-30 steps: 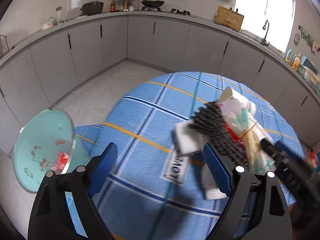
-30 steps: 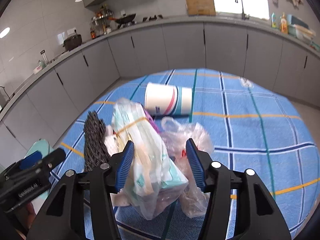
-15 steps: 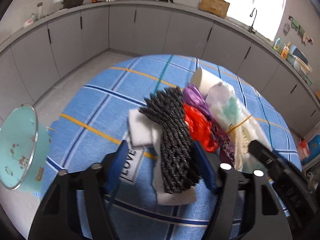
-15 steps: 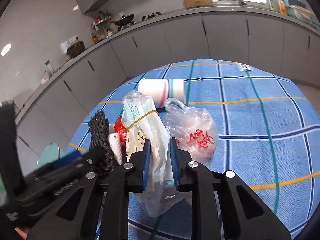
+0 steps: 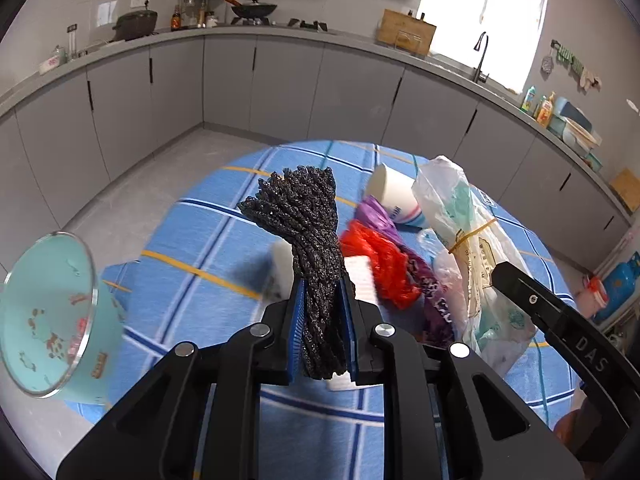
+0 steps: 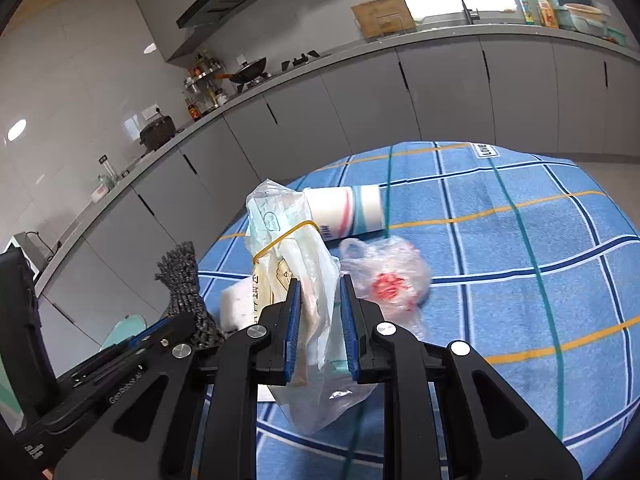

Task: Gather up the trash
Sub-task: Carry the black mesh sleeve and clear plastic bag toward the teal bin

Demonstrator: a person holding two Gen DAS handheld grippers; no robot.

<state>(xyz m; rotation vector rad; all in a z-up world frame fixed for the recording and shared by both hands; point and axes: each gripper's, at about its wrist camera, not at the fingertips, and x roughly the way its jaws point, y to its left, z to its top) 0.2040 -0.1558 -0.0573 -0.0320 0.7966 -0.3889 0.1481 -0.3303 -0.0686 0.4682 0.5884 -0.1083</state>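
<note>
My left gripper (image 5: 322, 280) has its jaws closing, the blue pads pressing a black knitted bundle (image 5: 296, 208) that stands up off the blue checked tablecloth (image 5: 192, 240). My right gripper (image 6: 320, 284) is shut on a clear plastic bag (image 6: 280, 216) bound with a yellow rubber band and holds it raised. On the cloth lie a white paper cup (image 6: 348, 212) on its side, a crumpled clear bag with red print (image 6: 386, 276), a red bag (image 5: 376, 260), a purple bag (image 5: 380, 216) and a white foam piece (image 6: 236, 300).
A teal bin (image 5: 44, 312) with a clear rim stands on the floor left of the table. Grey kitchen cabinets (image 5: 280, 80) curve round behind, with a wok, a sink and bottles on the counter. Open cloth (image 6: 520, 280) spreads to the right.
The left jaws went from wide open to closed on the black bundle, which now stands lifted. The right jaws closed on the banded bag and it rose a little.
</note>
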